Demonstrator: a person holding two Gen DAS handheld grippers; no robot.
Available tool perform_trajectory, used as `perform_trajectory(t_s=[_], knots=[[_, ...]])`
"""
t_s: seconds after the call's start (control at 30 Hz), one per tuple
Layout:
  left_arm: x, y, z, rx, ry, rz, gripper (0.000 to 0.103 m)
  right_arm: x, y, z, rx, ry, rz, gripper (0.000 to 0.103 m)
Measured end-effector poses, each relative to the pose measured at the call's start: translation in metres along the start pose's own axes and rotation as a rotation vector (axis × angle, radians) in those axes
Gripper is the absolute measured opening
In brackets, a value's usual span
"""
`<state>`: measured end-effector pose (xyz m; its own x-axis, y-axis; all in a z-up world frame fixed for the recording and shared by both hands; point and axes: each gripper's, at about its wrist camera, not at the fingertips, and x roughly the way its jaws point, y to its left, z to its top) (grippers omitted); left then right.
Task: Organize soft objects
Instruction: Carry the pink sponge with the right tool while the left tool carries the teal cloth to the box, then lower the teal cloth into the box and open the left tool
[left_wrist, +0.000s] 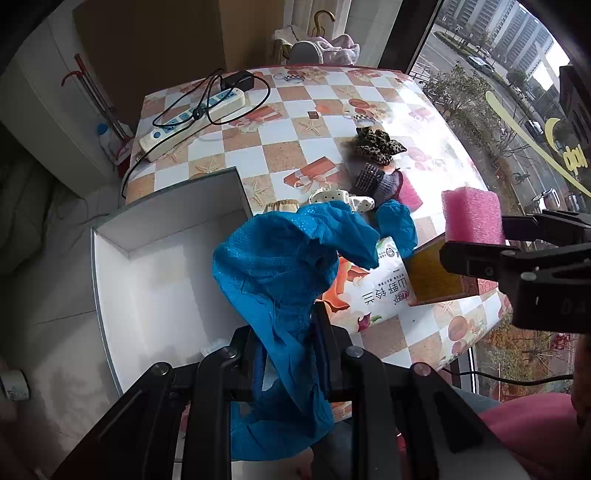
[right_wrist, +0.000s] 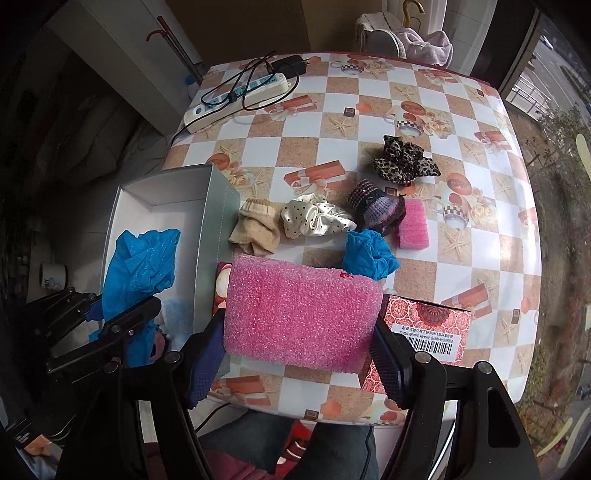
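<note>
Right wrist view: my right gripper clamps the pink foam block above the table. My left gripper pinches blue crinkled plastic over the white box.

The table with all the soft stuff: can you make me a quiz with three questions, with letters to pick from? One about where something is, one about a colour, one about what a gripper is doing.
1. Where is the power strip?
A. far left corner of the table
B. inside the box
C. on the floor

2. What colour is the foam block in the right gripper?
A. green
B. pink
C. white

3. What is the left gripper doing?
A. hanging open and empty
B. pinching the spotted scrunchie
C. shut on the blue cover

Answers:
1 A, the strip lies by the far left edge, with black cables over it.
2 B, the foam between the right fingers is bright pink.
3 C, blue crinkly material is squeezed between the left fingers, over the open box.
</note>
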<state>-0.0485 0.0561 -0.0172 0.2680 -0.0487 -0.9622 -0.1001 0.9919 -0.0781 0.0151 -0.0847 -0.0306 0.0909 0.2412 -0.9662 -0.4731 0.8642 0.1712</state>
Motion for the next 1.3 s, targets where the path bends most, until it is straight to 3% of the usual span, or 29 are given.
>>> perform_trajectory(t_s=[0.53, 1.3], knots=[[-0.002, 0.005, 0.009, 0.048, -0.02, -0.01, 0.025, 0.001, -0.005, 0.0, 0.066, 0.001, -0.018, 0.073], [-0.005, 0.053, -0.012, -0.114, -0.028, 0.019, 0.025, 0.019, 0.045, 0.013, -0.086, 0.056, -0.028, 0.073]])
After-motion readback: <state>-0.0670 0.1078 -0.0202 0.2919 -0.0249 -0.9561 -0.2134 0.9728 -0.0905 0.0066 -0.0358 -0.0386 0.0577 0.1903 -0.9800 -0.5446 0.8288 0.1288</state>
